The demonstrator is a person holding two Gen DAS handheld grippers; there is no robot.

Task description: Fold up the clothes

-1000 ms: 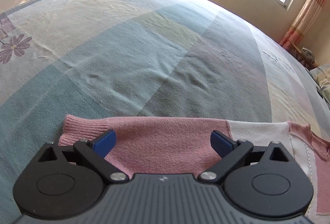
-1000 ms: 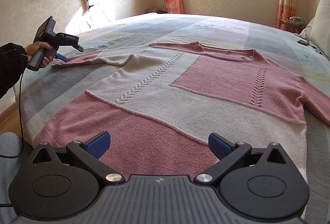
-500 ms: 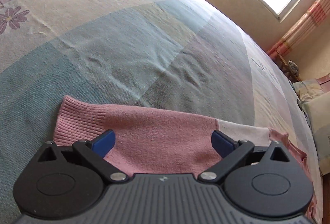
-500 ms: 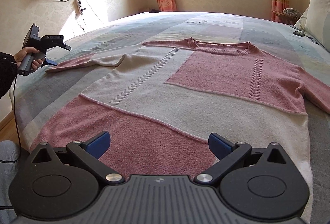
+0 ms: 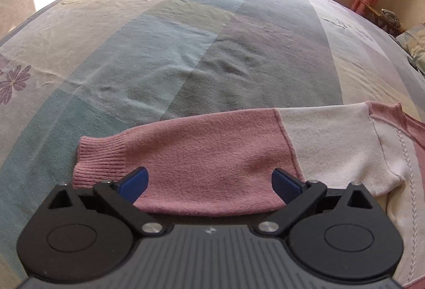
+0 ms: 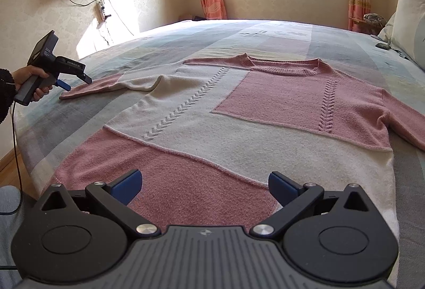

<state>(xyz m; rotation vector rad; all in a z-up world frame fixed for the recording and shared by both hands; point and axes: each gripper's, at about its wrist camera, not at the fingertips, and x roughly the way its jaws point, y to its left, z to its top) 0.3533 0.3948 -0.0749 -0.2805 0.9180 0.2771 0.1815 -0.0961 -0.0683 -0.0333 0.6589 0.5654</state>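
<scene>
Two-tone knit sweater (image 6: pixel 239 124) lies flat; ribbed cuff (image 5: pixel 102 161), cable stitching.

We see left gripper (image 5: pixel 209 181): black round housings, grey ribbed body, silver screws, blue finger pads (image 5: pixel 134 180). Right gripper (image 6: pixel 204 184) identical. At 9 o'clock: fuzzy black sleeve (image 6: pixel 5 95), black cable (image 6: pixel 16 153), grey handle.

Pink-and-cream sweater (image 6: pixel 239 113) with cable-knit stripes lies on a pastel patchwork bedspread (image 5: pixel 186 49).
</scene>
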